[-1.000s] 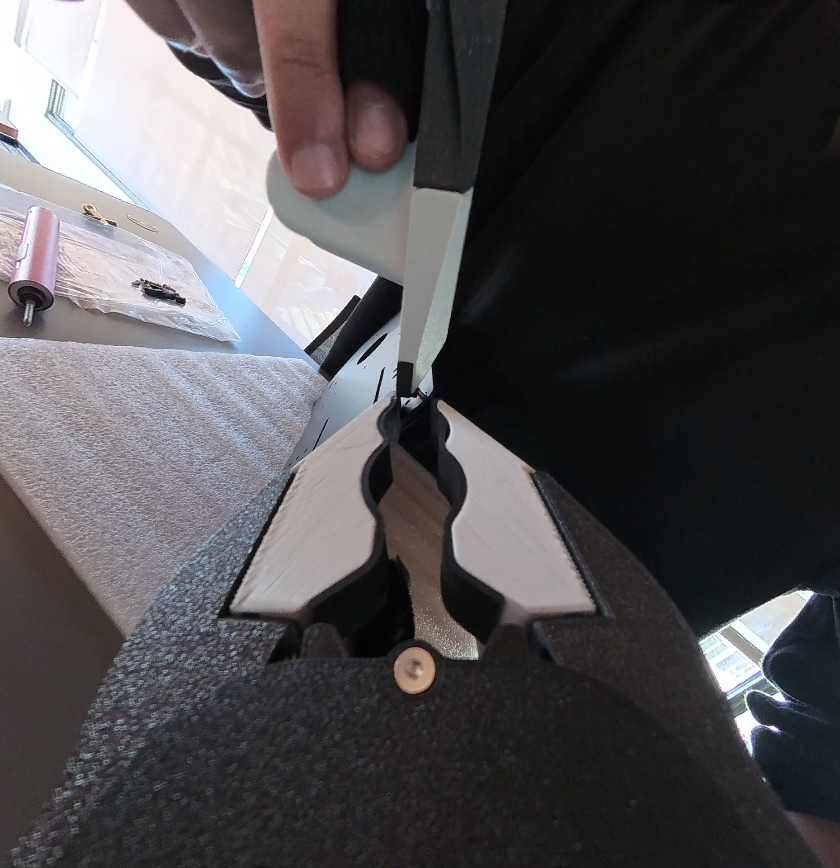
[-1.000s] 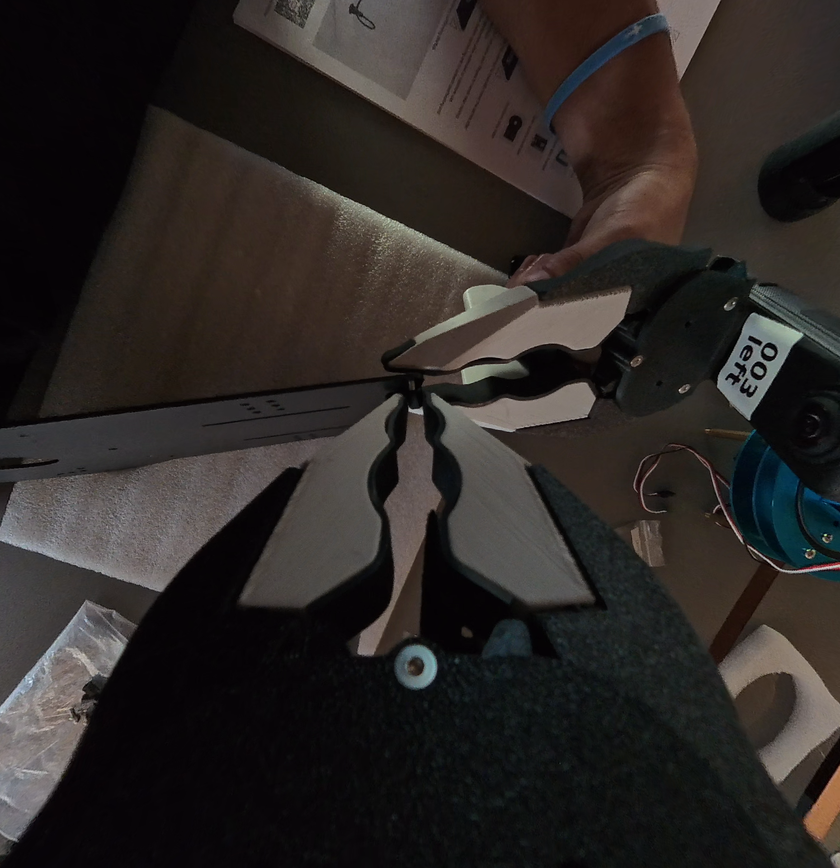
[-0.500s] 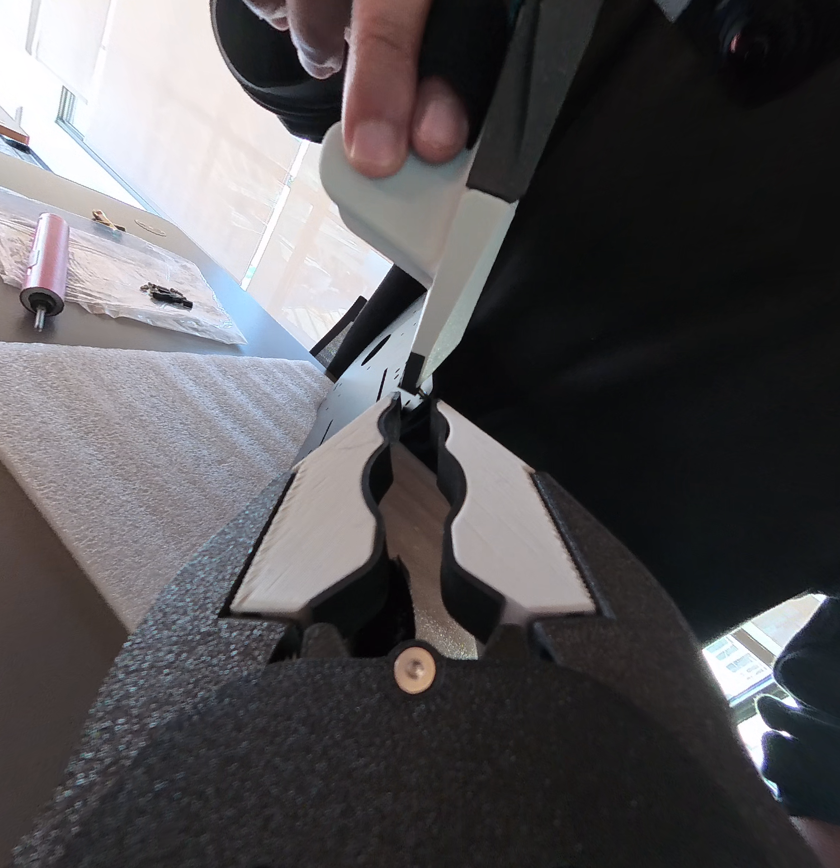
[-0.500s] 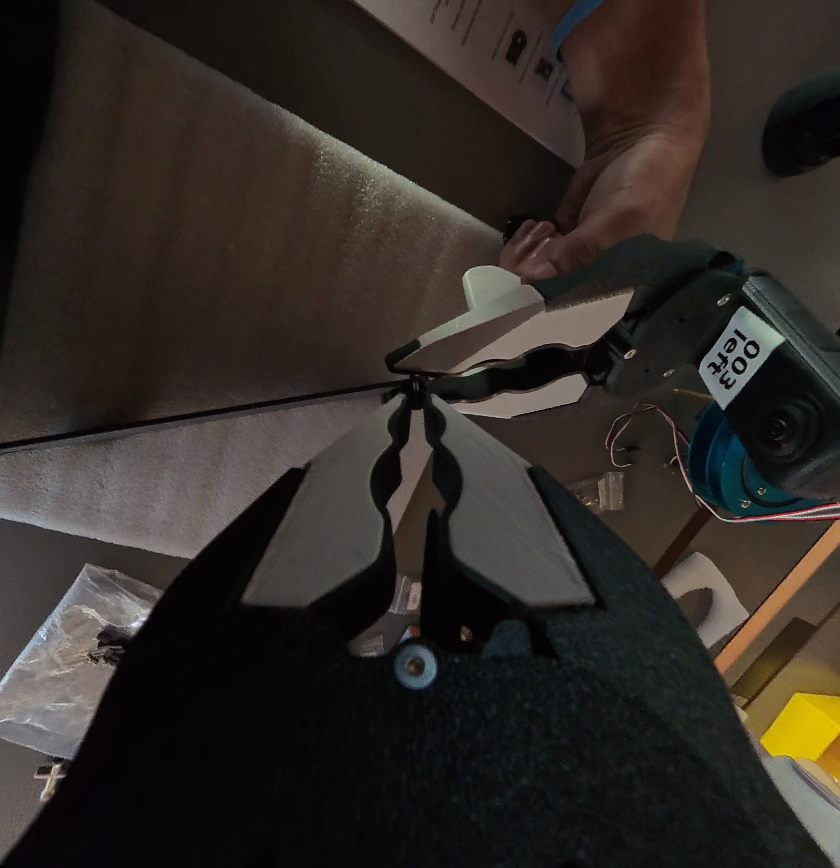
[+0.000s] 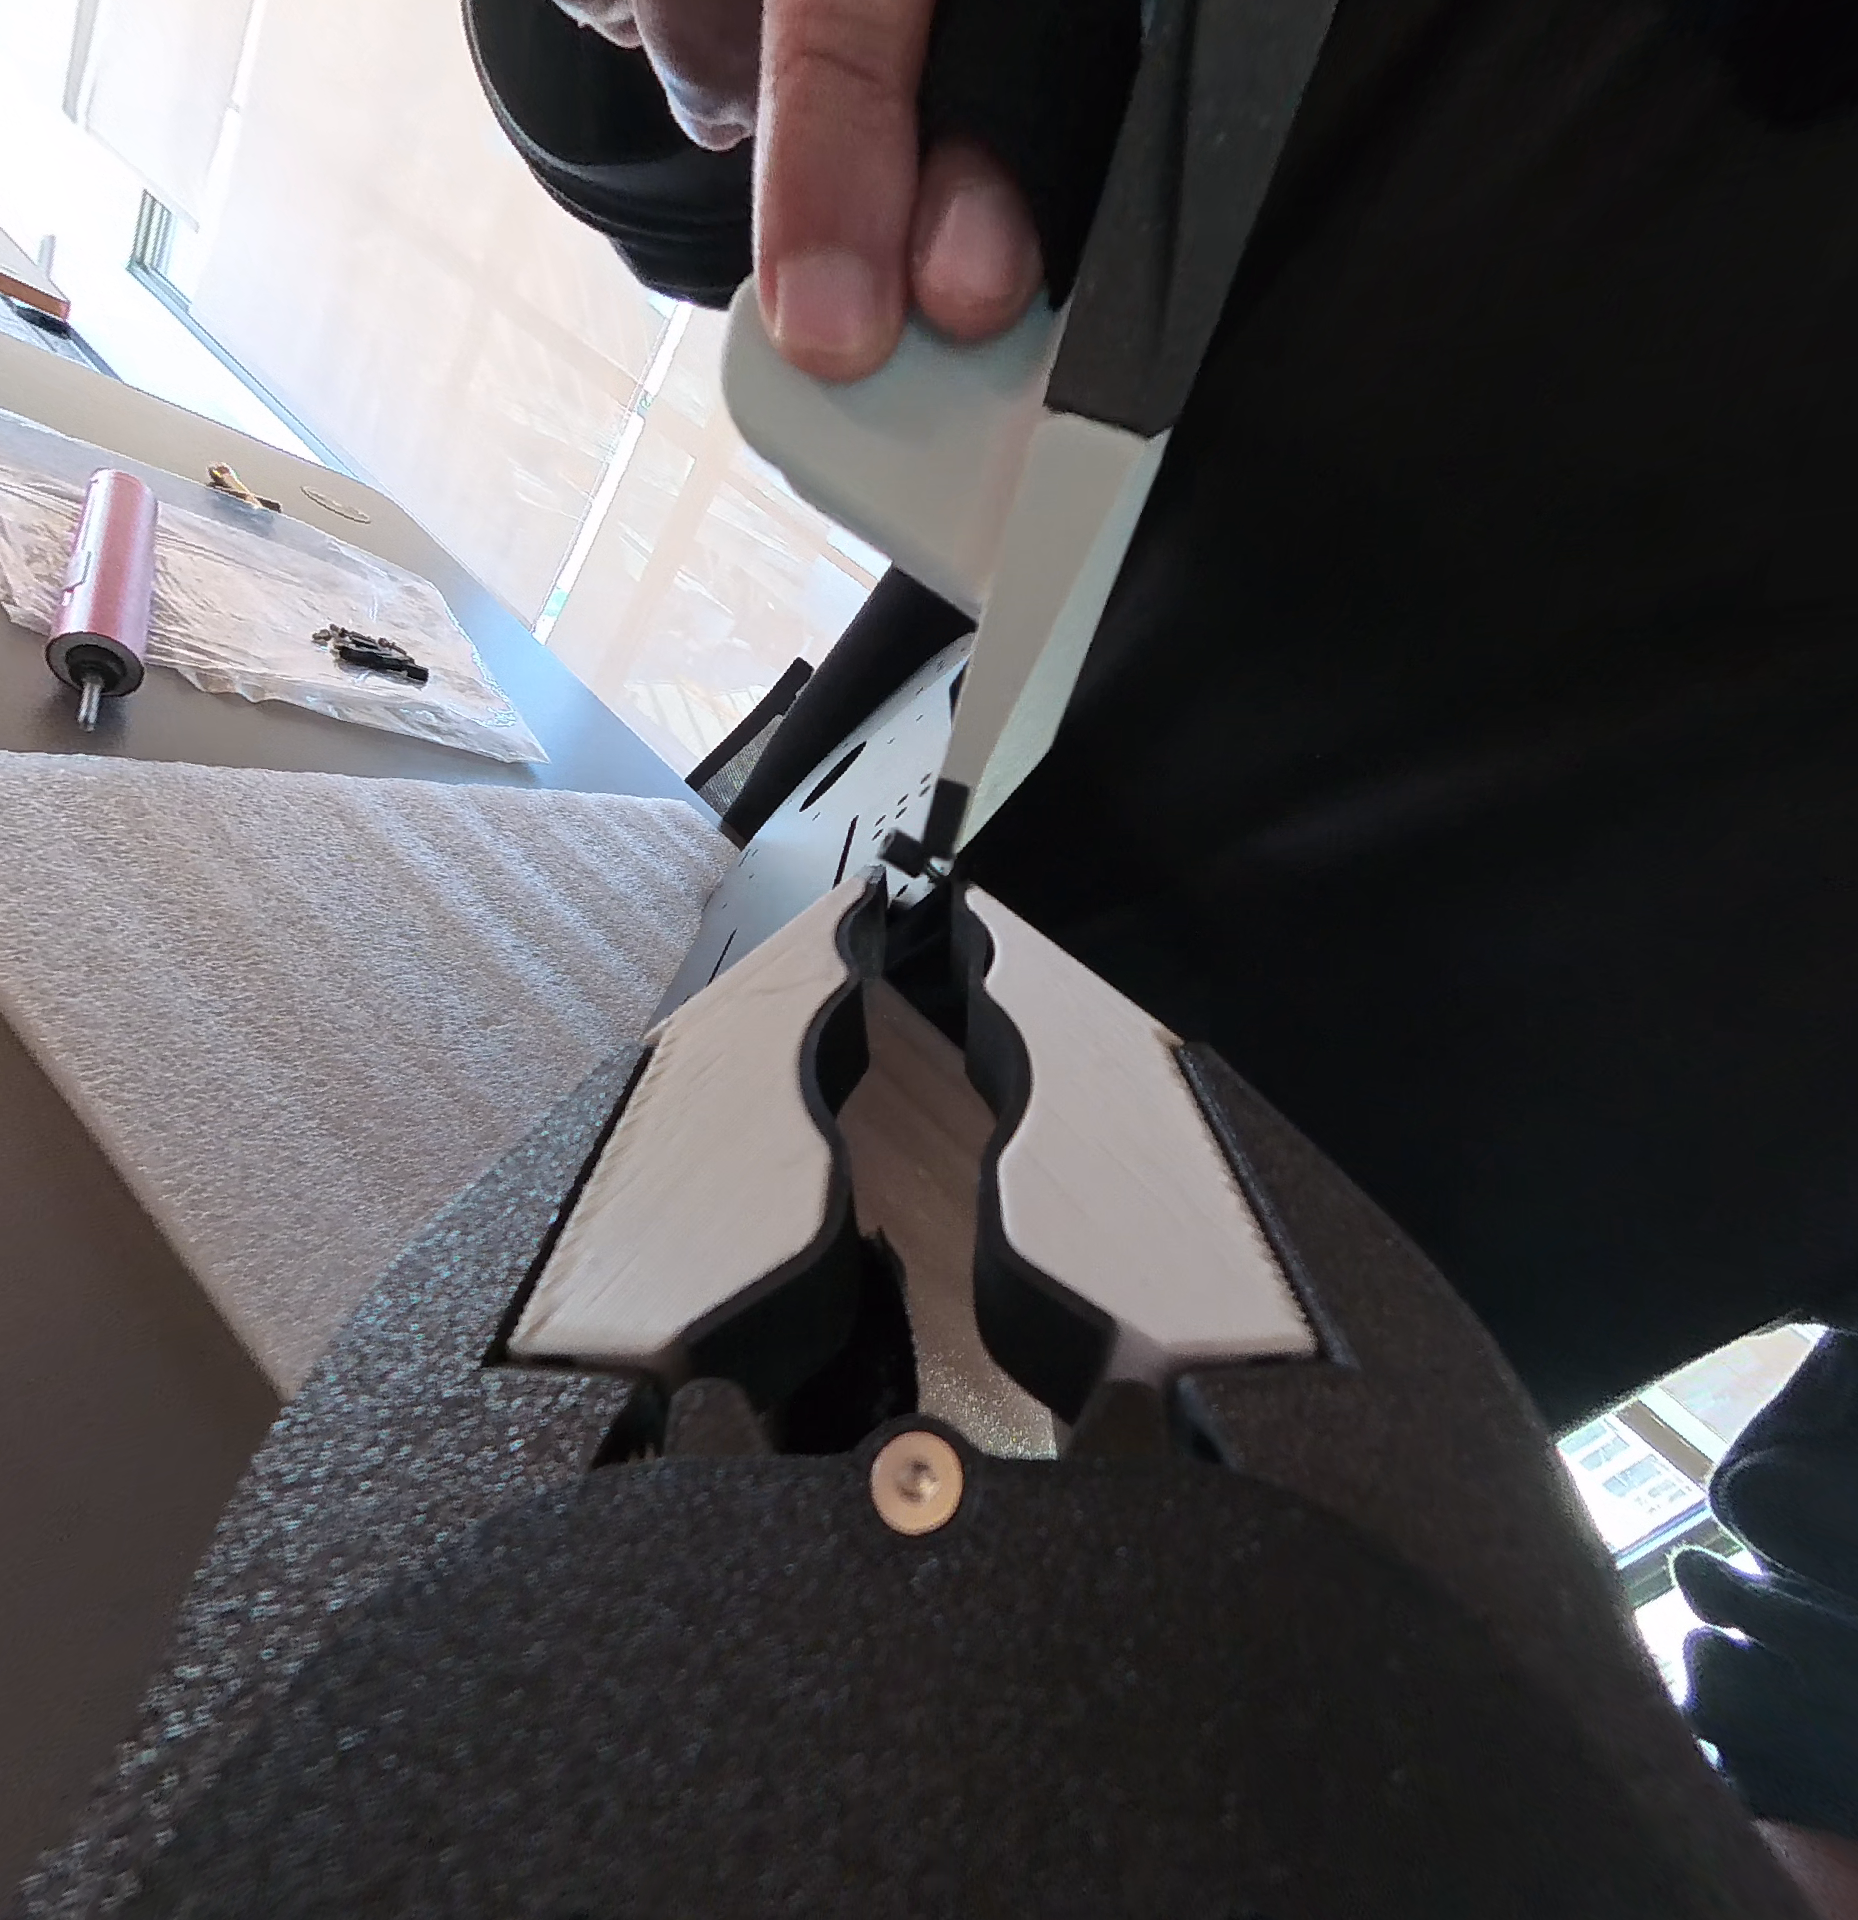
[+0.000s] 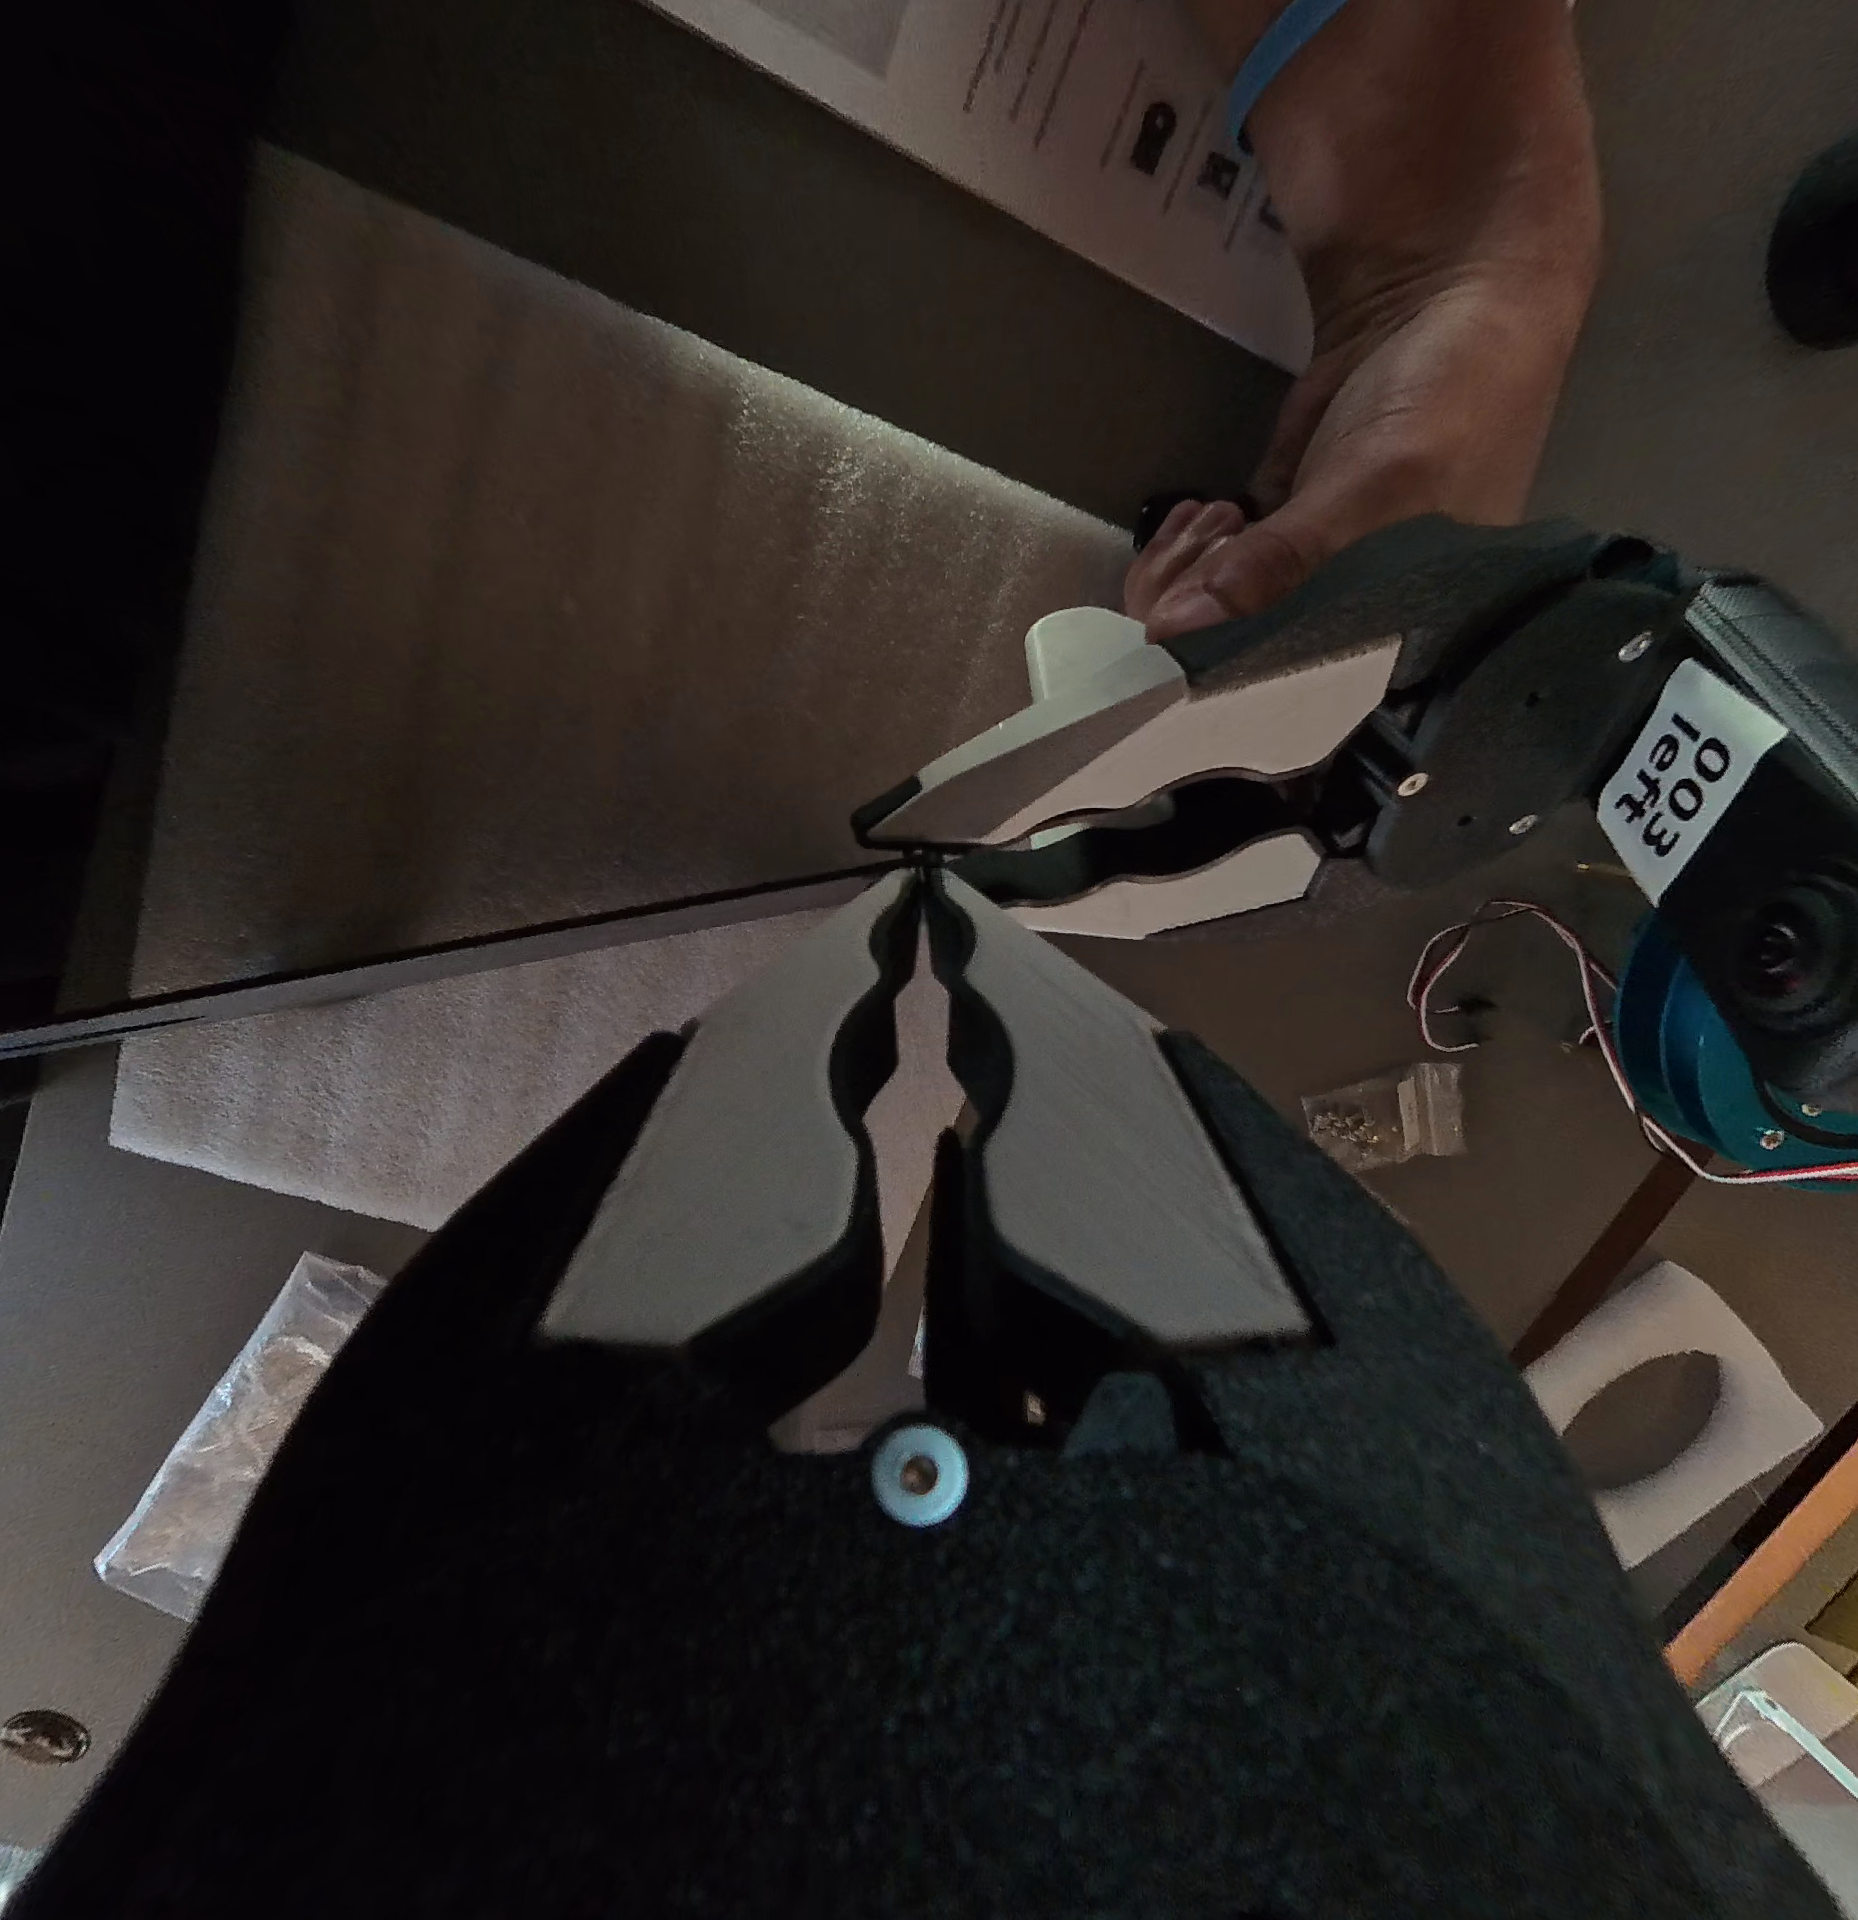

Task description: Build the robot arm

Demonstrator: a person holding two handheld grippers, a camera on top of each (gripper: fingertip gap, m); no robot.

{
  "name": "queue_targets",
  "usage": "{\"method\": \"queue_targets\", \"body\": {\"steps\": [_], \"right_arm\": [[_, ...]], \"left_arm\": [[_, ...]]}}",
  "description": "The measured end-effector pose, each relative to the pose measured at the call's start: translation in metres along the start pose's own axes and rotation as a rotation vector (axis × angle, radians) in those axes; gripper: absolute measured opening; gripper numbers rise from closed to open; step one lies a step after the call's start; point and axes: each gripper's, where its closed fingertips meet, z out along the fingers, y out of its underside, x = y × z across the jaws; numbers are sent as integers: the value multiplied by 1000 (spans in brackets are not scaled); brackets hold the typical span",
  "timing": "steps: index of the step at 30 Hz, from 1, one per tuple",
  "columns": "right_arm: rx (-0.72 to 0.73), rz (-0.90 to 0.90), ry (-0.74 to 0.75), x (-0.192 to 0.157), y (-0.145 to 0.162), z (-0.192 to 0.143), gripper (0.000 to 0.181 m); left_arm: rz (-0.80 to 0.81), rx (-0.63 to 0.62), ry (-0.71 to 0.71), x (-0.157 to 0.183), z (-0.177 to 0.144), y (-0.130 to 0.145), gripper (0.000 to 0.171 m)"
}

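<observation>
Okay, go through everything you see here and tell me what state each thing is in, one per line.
Left claw: shut on the thin black metal plate's edge.
Right claw: tips closed on a tiny black part at the same edge.
Thin black metal plate: held up off the white foam sheet, tilted.
Pink cylindrical motor: lying on its side on a clear plastic bag.
Small zip bag of screws: lying flat.

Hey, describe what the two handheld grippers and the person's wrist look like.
Both the left gripper and the right gripper have speckled black bodies and white wedge fingers with wavy black inner pads. The left gripper carries a white sticker and a camera lens. A blue wristband circles the wrist.
</observation>
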Motion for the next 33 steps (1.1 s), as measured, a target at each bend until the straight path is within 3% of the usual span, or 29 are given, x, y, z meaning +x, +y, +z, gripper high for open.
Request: {"method": "queue_targets", "body": {"steps": [14, 19, 33], "right_arm": [[9, 4, -24, 0, 8, -2, 14], [19, -62, 21, 1, 6, 1, 8], [2, -37, 3, 0, 8, 3, 5]], "left_arm": [[-1, 2, 0, 0, 0, 0, 10], [-3, 2, 2, 0, 0, 0, 10], [-2, 2, 2, 0, 0, 0, 10]]}}
